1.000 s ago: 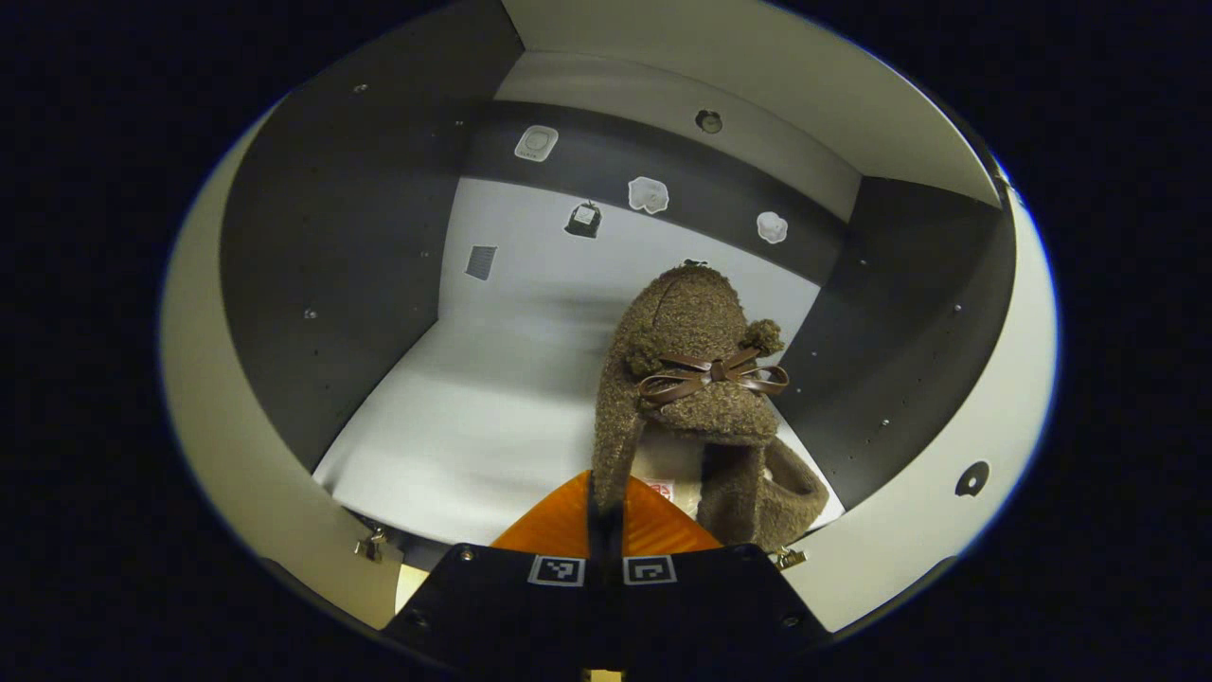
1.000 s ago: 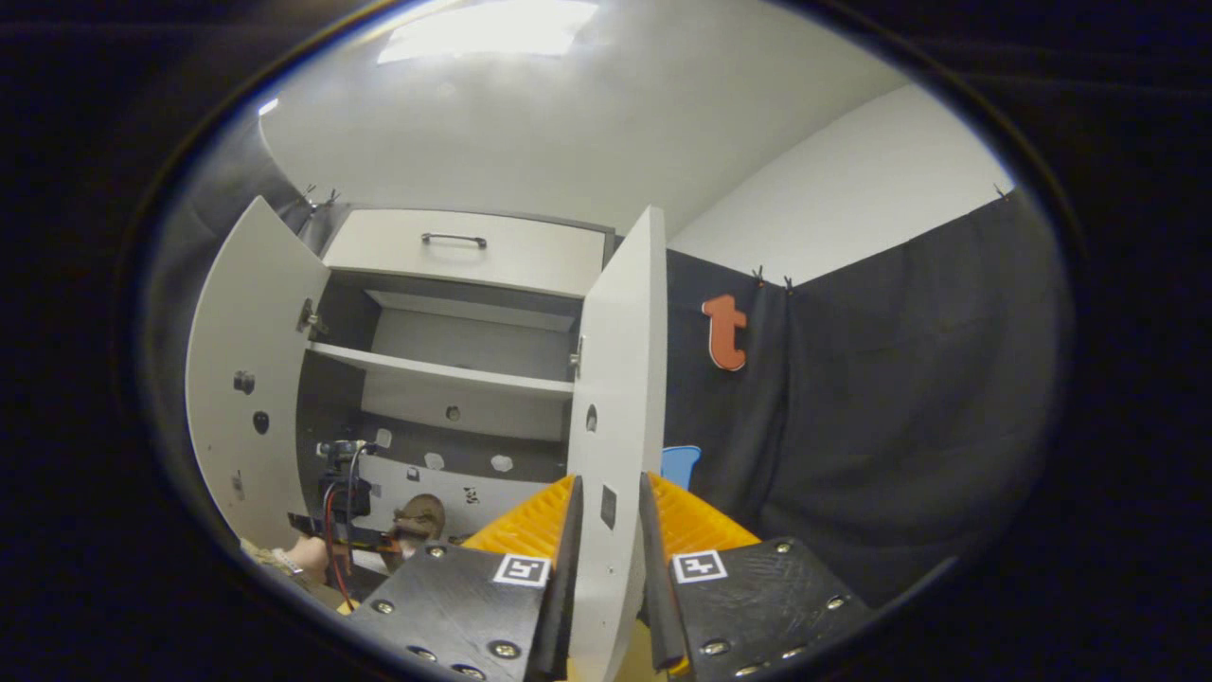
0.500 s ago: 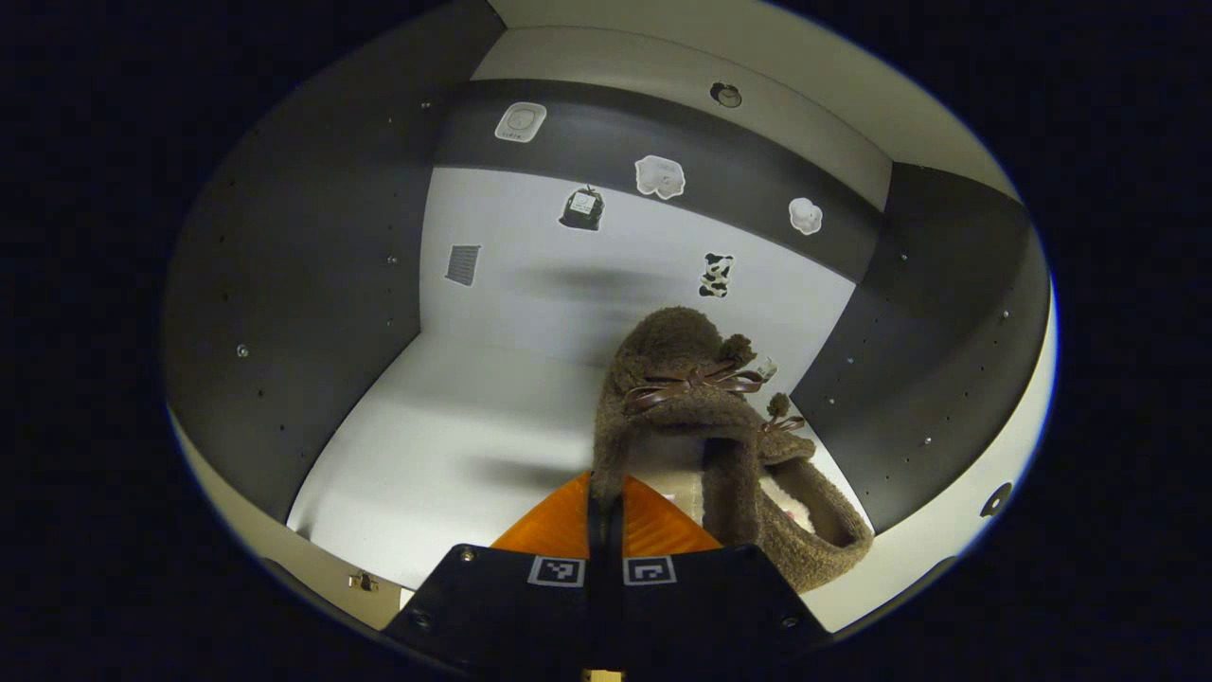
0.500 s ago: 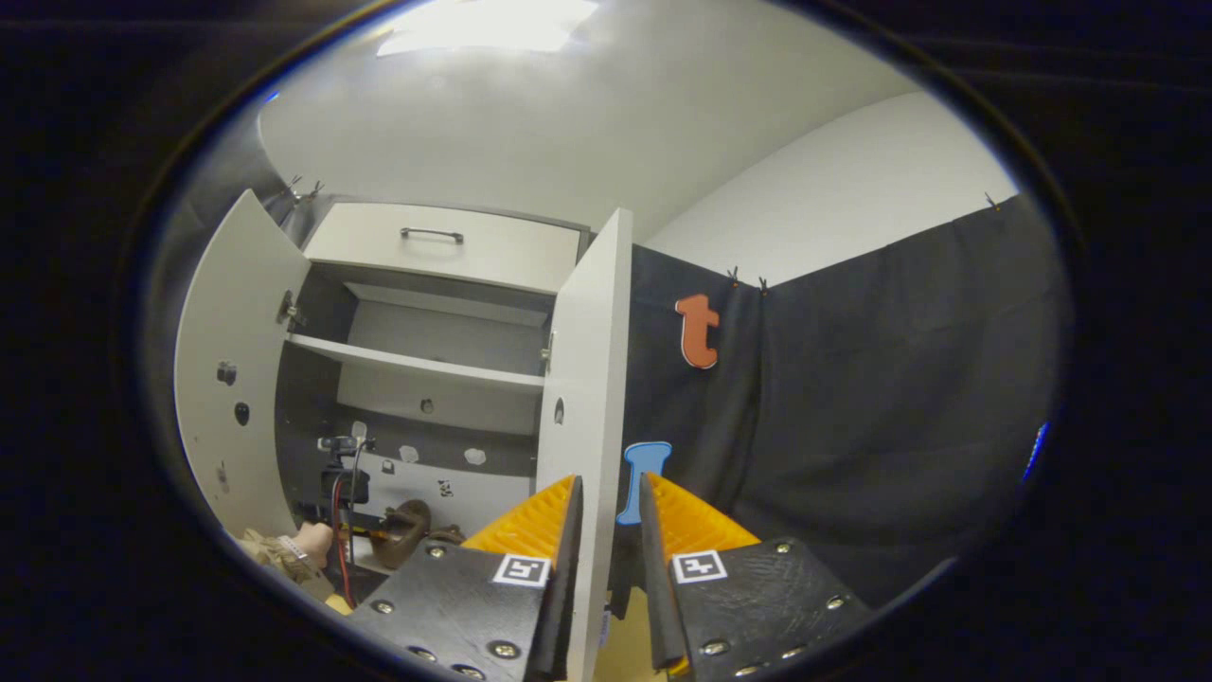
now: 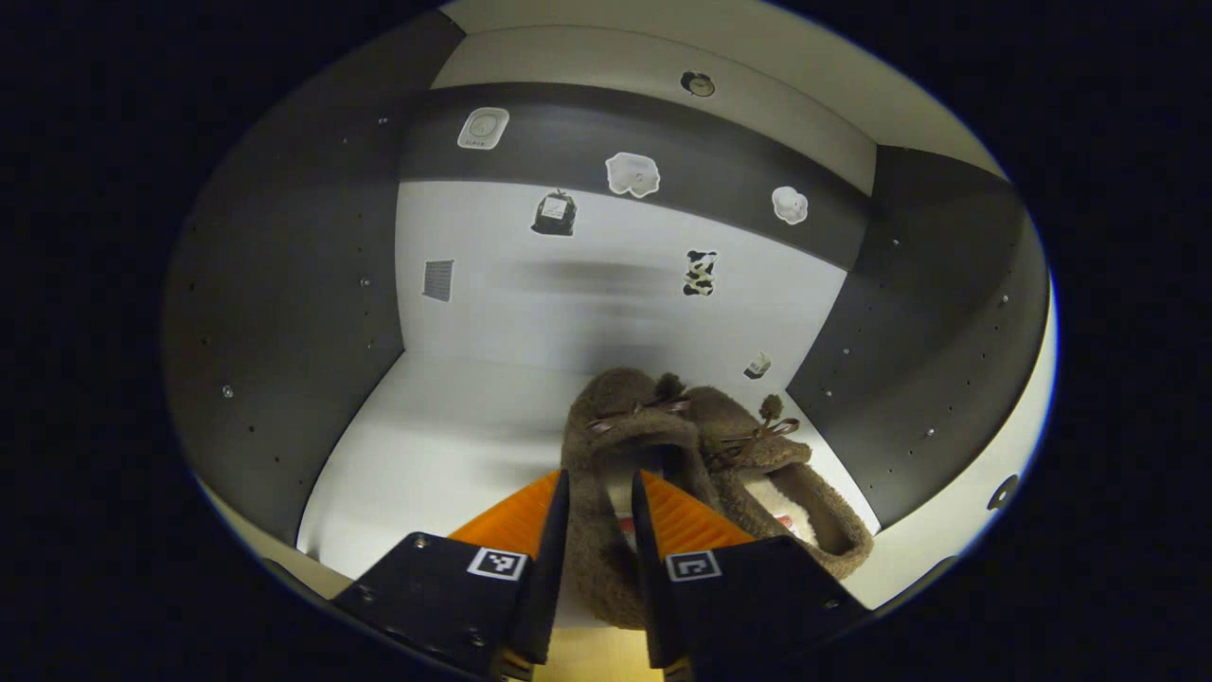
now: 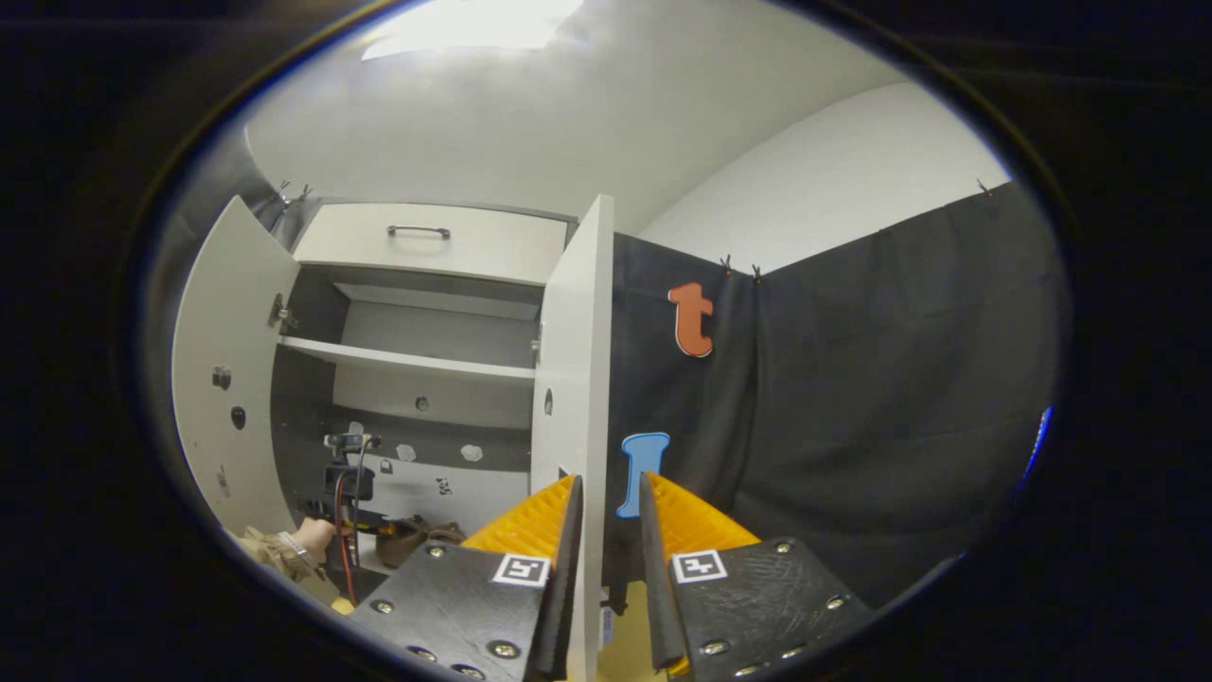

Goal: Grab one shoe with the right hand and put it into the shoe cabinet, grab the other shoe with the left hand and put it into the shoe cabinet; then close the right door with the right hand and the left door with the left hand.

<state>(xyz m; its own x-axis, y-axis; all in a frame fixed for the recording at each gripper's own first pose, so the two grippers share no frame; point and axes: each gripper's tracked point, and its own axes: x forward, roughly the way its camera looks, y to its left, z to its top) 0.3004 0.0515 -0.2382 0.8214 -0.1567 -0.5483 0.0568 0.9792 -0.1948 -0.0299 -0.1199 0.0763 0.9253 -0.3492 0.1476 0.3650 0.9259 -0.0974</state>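
pale shelving and dark side walls of the white shoe cabinet [image 5: 445,445] were seen in the left gripper view, with small stickers on its back panel. two fuzzy brown slippers with thin brown bows lay side by side on the cabinet floor, toes inward: the left shoe [image 5: 615,445] and the right shoe [image 5: 767,474] touching it. the left hand-held gripper [image 5: 598,516] was parted, its fingers straddling the left shoe's heel without clearly pressing it, so placement was judged done. in the right gripper view, the right hand-held gripper [image 6: 606,516] stood slightly parted around the edge of the white right door [image 6: 573,379], whether pinched could not be told. both this and the white left door [image 6: 213,379] were open, so closing remained.
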